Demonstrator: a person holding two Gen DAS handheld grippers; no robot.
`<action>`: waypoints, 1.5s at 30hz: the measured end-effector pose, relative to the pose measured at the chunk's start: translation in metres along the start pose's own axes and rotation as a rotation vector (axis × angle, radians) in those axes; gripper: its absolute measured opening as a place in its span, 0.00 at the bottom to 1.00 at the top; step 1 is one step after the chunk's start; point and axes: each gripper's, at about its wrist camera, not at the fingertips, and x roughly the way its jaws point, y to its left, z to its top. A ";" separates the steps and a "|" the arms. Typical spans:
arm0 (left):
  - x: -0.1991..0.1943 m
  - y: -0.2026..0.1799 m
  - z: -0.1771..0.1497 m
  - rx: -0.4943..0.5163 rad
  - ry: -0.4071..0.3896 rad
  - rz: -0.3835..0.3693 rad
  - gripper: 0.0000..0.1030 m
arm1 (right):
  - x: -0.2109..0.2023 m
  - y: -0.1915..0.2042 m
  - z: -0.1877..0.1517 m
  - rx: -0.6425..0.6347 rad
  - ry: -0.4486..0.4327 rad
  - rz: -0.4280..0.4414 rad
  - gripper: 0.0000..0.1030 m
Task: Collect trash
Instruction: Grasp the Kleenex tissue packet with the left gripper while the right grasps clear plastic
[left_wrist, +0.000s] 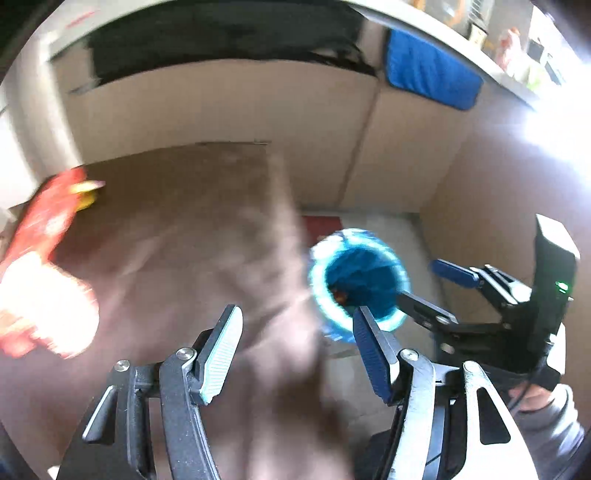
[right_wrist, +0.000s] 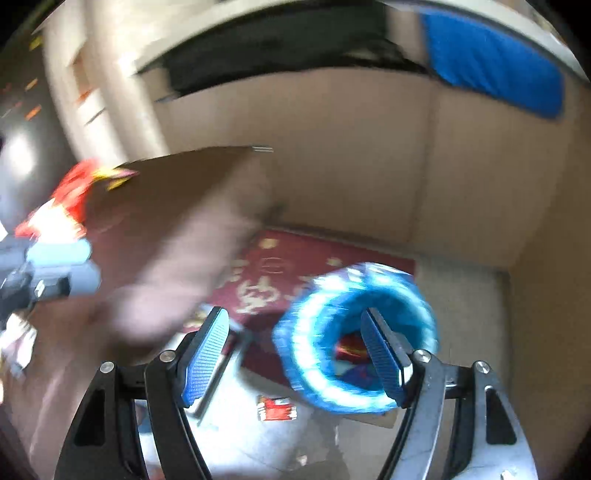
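Observation:
Both views are motion-blurred. A bin lined with a blue bag (left_wrist: 360, 278) stands on the floor beside the brown table (left_wrist: 177, 229); it also shows in the right wrist view (right_wrist: 354, 336), with red trash inside. My left gripper (left_wrist: 295, 354) is open and empty above the table's right edge. My right gripper (right_wrist: 295, 354) is open and empty above the floor, its right finger over the bin's mouth; it shows in the left wrist view (left_wrist: 428, 291) next to the bin. A red snack bag (left_wrist: 40, 258) lies at the table's left end. A small red wrapper (right_wrist: 277, 408) lies on the floor.
A red mat (right_wrist: 291, 273) lies on the floor under the bin. Beige cabinet fronts (left_wrist: 295, 122) stand behind, with a blue cloth (left_wrist: 432, 74) hanging from the counter edge. Bright glare fills the right side of the left wrist view.

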 end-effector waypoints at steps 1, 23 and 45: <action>-0.012 0.015 -0.007 -0.015 -0.002 0.013 0.62 | -0.006 0.020 0.001 -0.043 0.000 0.029 0.69; -0.128 0.254 -0.168 -0.384 -0.093 0.188 0.65 | -0.016 0.380 -0.049 -0.882 0.088 0.455 0.69; -0.108 0.193 -0.201 -0.394 0.047 0.085 0.75 | -0.025 0.219 -0.026 -0.456 0.184 0.278 0.07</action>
